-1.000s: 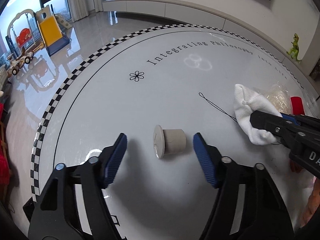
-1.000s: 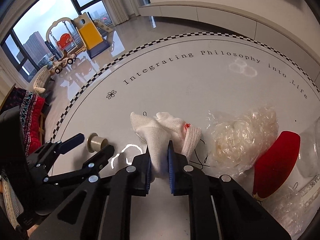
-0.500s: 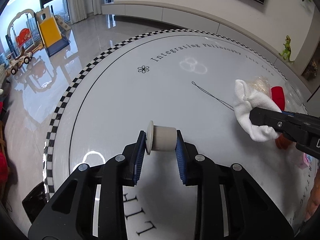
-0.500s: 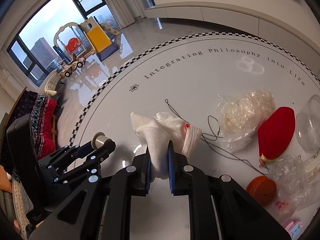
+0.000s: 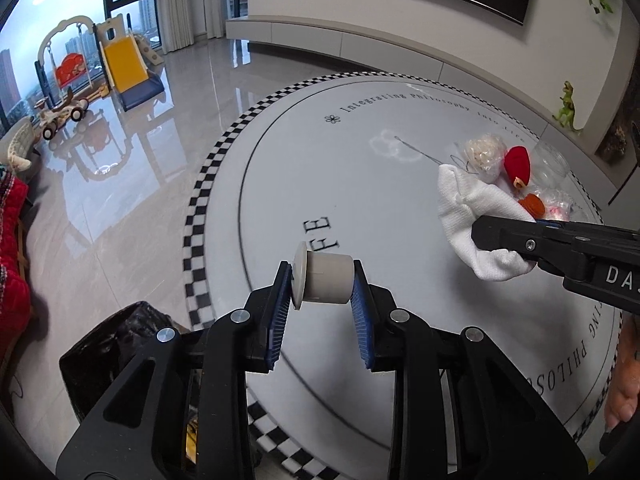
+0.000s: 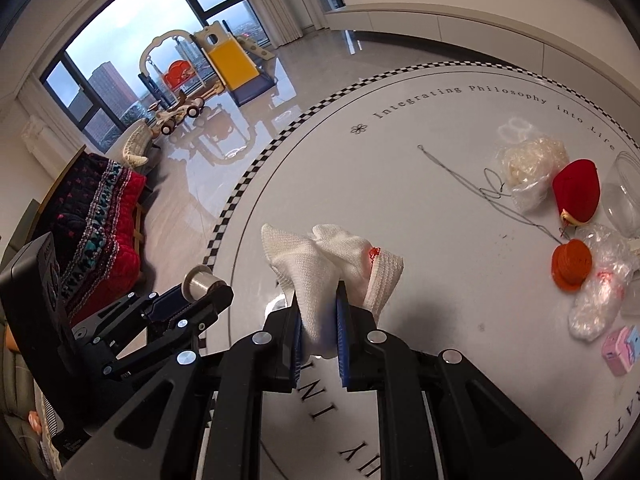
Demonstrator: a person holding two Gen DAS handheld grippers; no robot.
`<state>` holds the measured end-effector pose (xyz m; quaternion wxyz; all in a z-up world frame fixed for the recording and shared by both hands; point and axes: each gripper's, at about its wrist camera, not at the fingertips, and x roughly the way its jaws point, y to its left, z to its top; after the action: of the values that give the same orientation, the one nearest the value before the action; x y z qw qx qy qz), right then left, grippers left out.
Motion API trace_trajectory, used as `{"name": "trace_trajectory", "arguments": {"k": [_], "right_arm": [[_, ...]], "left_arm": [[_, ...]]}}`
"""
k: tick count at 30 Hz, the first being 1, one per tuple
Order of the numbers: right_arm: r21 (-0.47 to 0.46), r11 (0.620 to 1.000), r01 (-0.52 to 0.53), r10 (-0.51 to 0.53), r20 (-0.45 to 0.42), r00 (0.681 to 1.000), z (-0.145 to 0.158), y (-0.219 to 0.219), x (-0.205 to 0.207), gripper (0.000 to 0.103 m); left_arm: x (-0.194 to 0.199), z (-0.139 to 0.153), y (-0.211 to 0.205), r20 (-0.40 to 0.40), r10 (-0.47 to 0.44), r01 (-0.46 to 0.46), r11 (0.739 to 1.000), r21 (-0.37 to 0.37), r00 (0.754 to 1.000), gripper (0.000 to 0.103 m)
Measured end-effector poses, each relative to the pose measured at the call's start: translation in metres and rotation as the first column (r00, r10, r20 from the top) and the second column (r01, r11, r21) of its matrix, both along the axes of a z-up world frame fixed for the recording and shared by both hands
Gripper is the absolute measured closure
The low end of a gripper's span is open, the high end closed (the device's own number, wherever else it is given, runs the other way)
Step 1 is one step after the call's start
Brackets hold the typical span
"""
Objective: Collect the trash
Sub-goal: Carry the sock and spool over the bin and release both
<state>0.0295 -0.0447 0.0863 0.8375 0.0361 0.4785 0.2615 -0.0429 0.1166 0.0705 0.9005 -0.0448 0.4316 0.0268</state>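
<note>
A grey spool with a flanged end is clamped sideways between the blue pads of the left gripper, whose jaws are closed on it; it is held clear of the round white surface, above the checkered rim. In the right wrist view the same spool is seen at the tip of the left gripper. A white knitted sock with a small red mark is pinched between the jaws of the right gripper, which are closed on it, and it is lifted off the surface.

A bin lined with a black bag is seen on the floor below the left gripper; its contents cannot be made out. On the surface, well apart from both grippers, a clear bag of pale fibres, a red pouch, an orange spool, crumpled clear plastic, a thin wire and a small pink and blue item are clustered. A clear jar is partly cut off at the edge; what it holds cannot be told.
</note>
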Motion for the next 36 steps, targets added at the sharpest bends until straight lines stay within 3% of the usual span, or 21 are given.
{"name": "trace_trajectory", "arguments": {"k": [9,16,29,31,32,33,34,36], "right_arm": [[0.028,0.993,-0.111,0.111,-0.008,0.994,-0.005,0.058,-0.060,0.088],[0.031,0.972,-0.231,0.232,-0.029,0.972,-0.020,0.113,-0.108,0.088],[-0.030,0.899,-0.437,0.433,-0.099,0.896,-0.059,0.219,-0.171,0.088],[-0.023,0.887,-0.461,0.455,-0.123,0.882,-0.061,0.234,-0.173,0.081],[-0.035,0.889,-0.457,0.450,-0.123,0.885,-0.062,0.239,-0.175,0.067],[-0.055,0.892,-0.449,0.442,-0.109,0.890,-0.062,0.244,-0.176,0.055],[-0.072,0.891,-0.447,0.440,-0.095,0.893,-0.062,0.248,-0.176,0.053],[-0.074,0.890,-0.449,0.443,-0.092,0.892,-0.062,0.251,-0.176,0.050]], "left_arm": [[-0.086,-0.002,0.039,0.008,0.107,-0.107,0.994,0.008,0.994,0.074],[-0.146,-0.018,0.087,-0.012,0.232,-0.232,0.973,-0.005,0.973,0.074],[-0.224,-0.061,0.169,-0.074,0.467,-0.469,0.883,-0.020,0.881,0.074],[-0.233,-0.067,0.182,-0.097,0.494,-0.498,0.867,-0.020,0.864,0.073],[-0.237,-0.069,0.189,-0.106,0.520,-0.525,0.851,-0.019,0.847,0.062],[-0.242,-0.071,0.196,-0.106,0.555,-0.560,0.828,-0.020,0.825,0.027],[-0.249,-0.072,0.201,-0.098,0.585,-0.589,0.808,-0.019,0.805,0.008],[-0.259,-0.070,0.207,-0.064,0.629,-0.631,0.776,-0.013,0.775,0.006]]}}
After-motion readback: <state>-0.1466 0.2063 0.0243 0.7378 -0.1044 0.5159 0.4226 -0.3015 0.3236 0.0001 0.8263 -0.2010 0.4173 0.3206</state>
